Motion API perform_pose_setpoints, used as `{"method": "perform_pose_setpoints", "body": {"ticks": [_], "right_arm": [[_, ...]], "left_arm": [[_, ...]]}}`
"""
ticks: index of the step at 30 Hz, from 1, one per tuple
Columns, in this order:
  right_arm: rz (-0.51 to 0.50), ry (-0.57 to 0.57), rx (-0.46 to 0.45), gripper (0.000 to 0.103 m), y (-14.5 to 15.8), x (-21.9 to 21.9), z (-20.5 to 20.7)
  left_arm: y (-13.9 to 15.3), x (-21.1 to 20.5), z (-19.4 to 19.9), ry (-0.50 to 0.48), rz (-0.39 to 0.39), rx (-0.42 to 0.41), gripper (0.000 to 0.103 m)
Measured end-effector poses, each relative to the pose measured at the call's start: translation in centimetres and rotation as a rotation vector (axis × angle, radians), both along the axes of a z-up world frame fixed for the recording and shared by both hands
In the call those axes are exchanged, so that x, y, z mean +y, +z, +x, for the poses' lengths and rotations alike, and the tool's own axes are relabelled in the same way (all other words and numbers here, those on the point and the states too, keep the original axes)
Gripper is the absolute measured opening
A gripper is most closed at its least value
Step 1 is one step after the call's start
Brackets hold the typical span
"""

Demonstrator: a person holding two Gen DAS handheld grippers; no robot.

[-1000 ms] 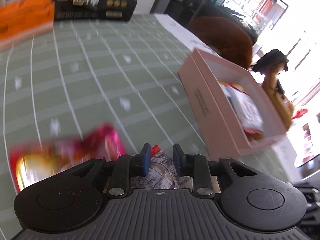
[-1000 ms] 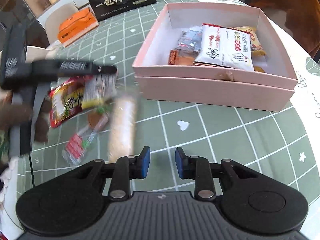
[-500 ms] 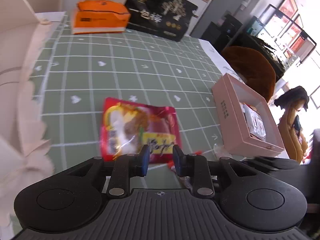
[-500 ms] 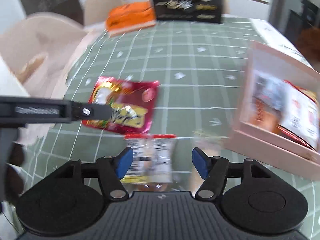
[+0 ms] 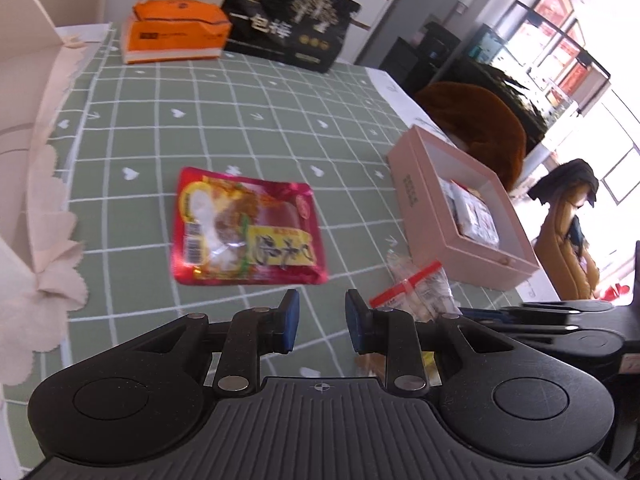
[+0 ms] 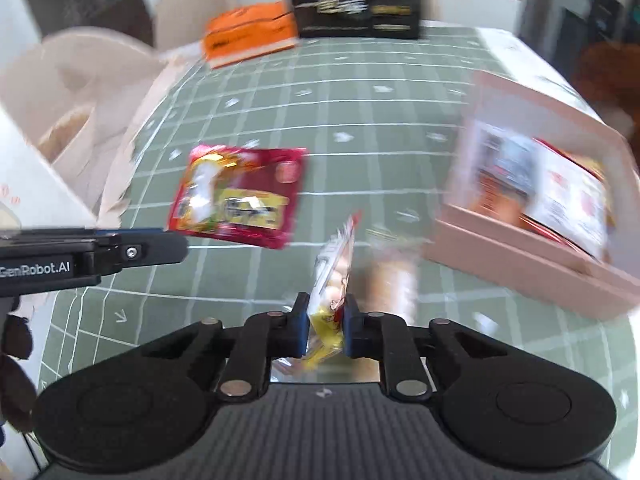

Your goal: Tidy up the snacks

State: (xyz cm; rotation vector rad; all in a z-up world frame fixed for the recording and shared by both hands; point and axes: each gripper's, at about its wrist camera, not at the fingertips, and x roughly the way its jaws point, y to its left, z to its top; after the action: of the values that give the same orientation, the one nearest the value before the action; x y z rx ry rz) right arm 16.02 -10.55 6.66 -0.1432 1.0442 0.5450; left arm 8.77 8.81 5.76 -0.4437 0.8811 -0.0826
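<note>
Since the earlier frames: our right gripper (image 6: 326, 326) had its jaws spread wide over a small clear snack packet (image 6: 334, 276); now they are clamped on it, and the packet stands on edge between the pads, lifted off the cloth.
Right gripper: shut tight on the packet's lower end, so the red-sealed top pokes up free and the bag should drop in cleanly.
Left gripper (image 5: 318, 322): we hold it slightly apart with nothing between the jaws, hovering just short of the red snack pouch (image 5: 246, 226).
Red pouch: lying flat on the green checked tablecloth (image 5: 200, 112), untouched, likely our left hand's next pick.
Pink box (image 6: 536, 216): open, to our right, already holding several packets; it sits near the loose snacks so each carry is short.
Other loose snack: a pale roll-shaped packet (image 6: 394, 280) beside the box, too blurred to identify.
Judgement: next the packet goes rightwards into the box.
</note>
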Motion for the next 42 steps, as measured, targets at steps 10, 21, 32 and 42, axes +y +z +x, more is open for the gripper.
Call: {"method": "perform_pose_setpoints", "body": {"ticks": [10, 21, 32, 42], "right_arm": [[-0.039, -0.081, -0.058, 0.064, 0.3, -4.3, -0.8], [-0.024, -0.053, 0.023, 0.064, -2.2, -0.5, 2.0], [0.015, -0.106, 0.017, 0.021, -0.7, -4.1, 1.5], [0.063, -0.371, 0.065, 0.021, -2.3, -13.5, 0.7]], "left_arm": [[-2.3, -6.8, -0.2, -0.298, 0.132, 0.024, 0.029], [-3.1, -9.0, -0.6, -0.359, 0.251, 0.04, 0.035], [-3.1, -8.5, -0.4, -0.337, 0.168, 0.02, 0.035], [-2.2, -11.5, 4.3, -0.313, 0.117, 0.016, 0.035]]}}
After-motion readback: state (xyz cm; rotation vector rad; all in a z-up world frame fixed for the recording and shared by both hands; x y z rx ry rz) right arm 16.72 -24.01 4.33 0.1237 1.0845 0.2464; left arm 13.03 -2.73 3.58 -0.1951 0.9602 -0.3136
